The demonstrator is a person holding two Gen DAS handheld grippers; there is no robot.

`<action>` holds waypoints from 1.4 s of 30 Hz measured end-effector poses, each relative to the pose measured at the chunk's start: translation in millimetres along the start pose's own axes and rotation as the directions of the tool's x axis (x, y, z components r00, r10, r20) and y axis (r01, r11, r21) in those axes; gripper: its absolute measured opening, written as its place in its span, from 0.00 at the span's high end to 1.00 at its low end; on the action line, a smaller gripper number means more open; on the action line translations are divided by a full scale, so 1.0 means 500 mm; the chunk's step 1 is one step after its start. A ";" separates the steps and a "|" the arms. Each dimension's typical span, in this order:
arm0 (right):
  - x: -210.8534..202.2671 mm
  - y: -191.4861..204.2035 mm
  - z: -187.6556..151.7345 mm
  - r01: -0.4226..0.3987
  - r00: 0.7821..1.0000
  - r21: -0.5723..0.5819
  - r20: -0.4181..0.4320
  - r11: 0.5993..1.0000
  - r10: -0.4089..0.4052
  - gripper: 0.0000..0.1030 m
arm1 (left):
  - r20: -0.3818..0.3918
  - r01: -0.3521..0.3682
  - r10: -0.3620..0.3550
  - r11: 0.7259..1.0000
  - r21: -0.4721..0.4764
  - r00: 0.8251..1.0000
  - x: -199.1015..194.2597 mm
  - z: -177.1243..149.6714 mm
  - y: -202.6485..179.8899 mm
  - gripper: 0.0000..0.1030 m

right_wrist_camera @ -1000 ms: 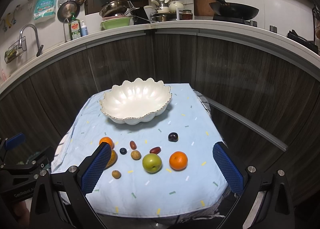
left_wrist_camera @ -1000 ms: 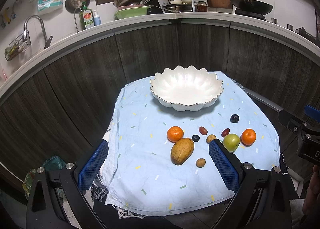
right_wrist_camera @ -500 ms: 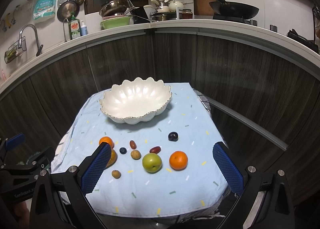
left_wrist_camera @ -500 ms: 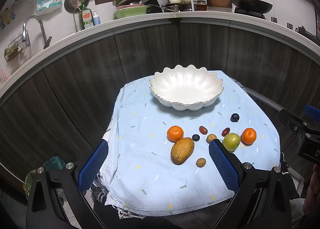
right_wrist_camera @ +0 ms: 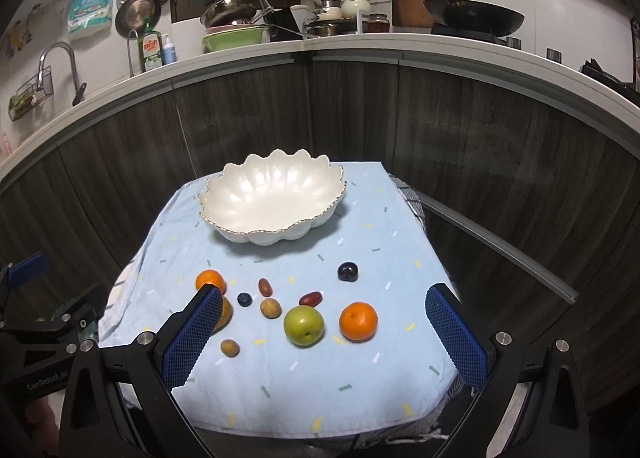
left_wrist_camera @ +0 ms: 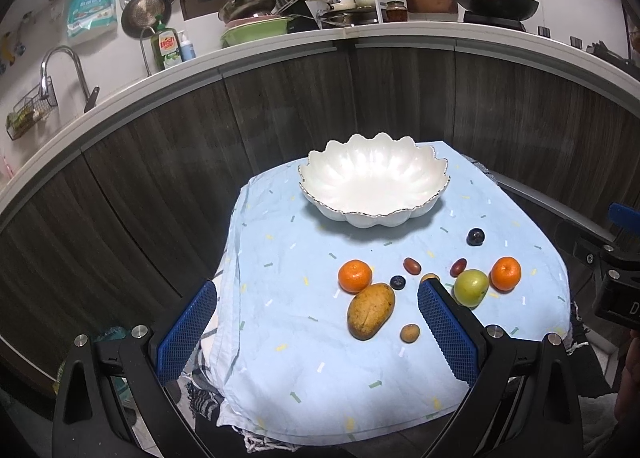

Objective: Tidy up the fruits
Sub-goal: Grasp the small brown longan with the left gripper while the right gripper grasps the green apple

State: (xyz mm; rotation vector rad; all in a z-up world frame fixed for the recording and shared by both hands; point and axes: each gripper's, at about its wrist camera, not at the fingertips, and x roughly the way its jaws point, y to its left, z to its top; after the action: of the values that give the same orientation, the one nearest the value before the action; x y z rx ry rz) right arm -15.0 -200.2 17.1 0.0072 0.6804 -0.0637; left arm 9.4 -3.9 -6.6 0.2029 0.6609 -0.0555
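Left gripper [left_wrist_camera: 318, 320] with blue mesh-padded fingers: jaws spread wide, nothing between them, held low in the left wrist frame above the near edge of the pale blue confetti-print tablecloth [left_wrist_camera: 280, 258]. Right gripper [right_wrist_camera: 324, 332] of the same build: jaws likewise released and empty, low in the right wrist frame. White scalloped ceramic bowl with gilt rim [left_wrist_camera: 374, 181]: centre of the frame, at the far side of the cloth, nothing seen inside. Fruit loose on the cloth below the bowl, none in it: yellow-brown oval mango [left_wrist_camera: 370, 310], touching or just beside the left orange tangerine [left_wrist_camera: 355, 276]; small dark blueberry [left_wrist_camera: 397, 282]; two reddish-brown oval dates [left_wrist_camera: 412, 265] [left_wrist_camera: 458, 267]; dark purple plum [left_wrist_camera: 475, 236]; round green apple [left_wrist_camera: 471, 287]; right orange tangerine [left_wrist_camera: 506, 273]; small tan round fruit [left_wrist_camera: 409, 333] nearest the camera, kind not determinable. A second tan fruit [right_wrist_camera: 270, 307] mostly hidden behind the left gripper's right finger in the left wrist view, fully visible in the right wrist view. Mango largely covered by the right gripper's left finger in the right wrist view. Cloth's near edge cut off behind both gripper bodies.
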 end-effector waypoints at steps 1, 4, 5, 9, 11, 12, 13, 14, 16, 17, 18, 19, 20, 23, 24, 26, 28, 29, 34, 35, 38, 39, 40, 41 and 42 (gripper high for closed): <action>0.001 0.000 0.002 0.001 1.000 -0.002 0.000 1.000 -0.001 0.00 | 0.003 -0.005 0.005 1.000 0.006 1.000 0.002 0.002 -0.002 0.01; 0.014 0.001 0.005 -0.002 1.000 -0.005 -0.006 1.000 0.002 0.00 | 0.002 -0.006 0.006 1.000 0.019 1.000 0.014 0.003 -0.005 0.01; 0.018 -0.002 0.007 -0.003 1.000 -0.004 -0.010 1.000 0.003 0.00 | -0.003 -0.003 0.003 1.000 0.023 1.000 0.019 0.003 -0.007 0.01; 0.038 -0.005 0.009 0.001 1.000 -0.008 -0.027 1.000 -0.002 0.00 | -0.017 -0.001 0.001 0.999 0.039 1.000 0.039 0.000 -0.012 0.01; 0.045 -0.005 0.009 0.004 1.000 -0.014 -0.030 1.000 -0.005 0.00 | -0.034 0.011 -0.009 0.999 0.040 0.999 0.053 -0.002 -0.012 0.01; 0.050 -0.003 0.008 0.003 0.999 -0.017 -0.033 1.000 -0.004 0.00 | -0.039 0.015 -0.013 0.999 0.040 0.999 0.056 -0.004 -0.014 0.01; 0.054 -0.003 0.008 0.000 0.999 -0.021 -0.036 1.000 -0.001 0.00 | -0.044 0.018 -0.016 0.999 0.040 0.999 0.060 -0.006 -0.015 0.01; 0.059 -0.002 0.008 -0.004 0.999 -0.026 -0.039 1.000 0.003 0.00 | -0.051 0.022 -0.020 0.999 0.040 0.999 0.066 -0.007 -0.016 0.01; 0.067 0.001 0.006 -0.008 0.999 -0.035 -0.045 0.999 0.007 0.00 | -0.061 0.030 -0.028 0.999 0.039 0.998 0.077 -0.008 -0.017 0.01; 0.072 0.001 0.005 -0.012 0.999 -0.037 -0.049 0.999 0.010 0.00 | -0.064 0.033 -0.030 0.999 0.040 0.997 0.080 -0.010 -0.019 0.01; 0.078 0.001 0.004 -0.019 0.998 -0.037 -0.056 0.999 0.016 0.00 | -0.068 0.038 -0.035 0.998 0.043 0.997 0.084 -0.011 -0.020 0.01; 0.083 0.001 0.003 -0.023 0.998 -0.037 -0.061 0.999 0.020 0.00 | -0.072 0.043 -0.040 0.998 0.047 0.997 0.089 -0.011 -0.021 0.01; 0.089 0.000 0.003 -0.027 0.997 -0.037 -0.068 0.999 0.024 0.00 | -0.075 0.046 -0.042 0.998 0.052 0.996 0.093 -0.011 -0.022 0.01; 0.105 0.000 0.001 -0.042 0.996 -0.039 -0.081 0.998 0.039 0.00 | -0.087 0.067 -0.061 0.996 0.063 0.994 0.107 -0.011 -0.028 0.03; 0.110 0.001 0.000 -0.045 0.996 -0.042 -0.083 0.998 0.042 0.01 | -0.092 0.073 -0.067 0.995 0.067 0.993 0.113 -0.012 -0.031 0.04; 0.119 0.005 0.000 -0.050 0.995 -0.047 -0.088 0.998 0.046 0.01 | -0.103 0.085 -0.077 0.994 0.075 0.992 0.124 -0.012 -0.035 0.05; 0.129 0.007 -0.001 -0.056 0.994 -0.053 -0.093 0.997 0.051 0.01 | -0.113 0.093 -0.084 0.993 0.075 0.990 0.138 -0.013 -0.036 0.06; 0.134 0.009 -0.002 -0.059 0.994 -0.057 -0.097 0.997 0.053 0.01 | -0.116 0.095 -0.086 0.993 0.074 0.989 0.142 -0.014 -0.036 0.06; 0.159 0.021 -0.008 -0.075 0.992 -0.088 -0.112 0.993 0.065 0.04 | -0.147 0.112 -0.102 0.992 0.065 0.984 0.167 -0.027 -0.035 0.10; 0.161 0.023 -0.010 -0.076 0.991 -0.094 -0.114 0.993 0.065 0.04 | -0.152 0.116 -0.105 0.991 0.068 0.983 0.172 -0.030 -0.036 0.12; 0.171 0.027 -0.016 -0.084 0.991 -0.112 -0.114 0.990 0.071 0.05 | -0.157 0.125 -0.111 0.989 0.080 0.981 0.181 -0.035 -0.043 0.18; 0.174 0.029 -0.019 -0.090 0.990 -0.119 -0.118 0.989 0.076 0.06 | -0.159 0.132 -0.117 0.987 0.088 0.980 0.183 -0.038 -0.048 0.20; 0.178 0.030 -0.022 -0.100 0.989 -0.124 -0.125 0.987 0.084 0.08 | -0.161 0.142 -0.124 0.985 0.100 0.979 0.184 -0.041 -0.054 0.24; 0.181 0.031 -0.025 -0.108 0.987 -0.127 -0.129 0.986 0.092 0.09 | -0.163 0.152 -0.133 0.982 0.110 0.978 0.184 -0.045 -0.061 0.26; 0.185 0.031 -0.028 -0.121 0.985 -0.130 -0.135 0.984 0.103 0.09 | -0.166 0.160 -0.139 0.980 0.121 0.976 0.184 -0.047 -0.067 0.26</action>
State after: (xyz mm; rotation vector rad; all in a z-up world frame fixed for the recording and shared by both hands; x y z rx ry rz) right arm 48.8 -189.5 -52.1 -0.0838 0.8106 0.0932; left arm 63.7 -30.7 -87.0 0.2888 0.8297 -0.2314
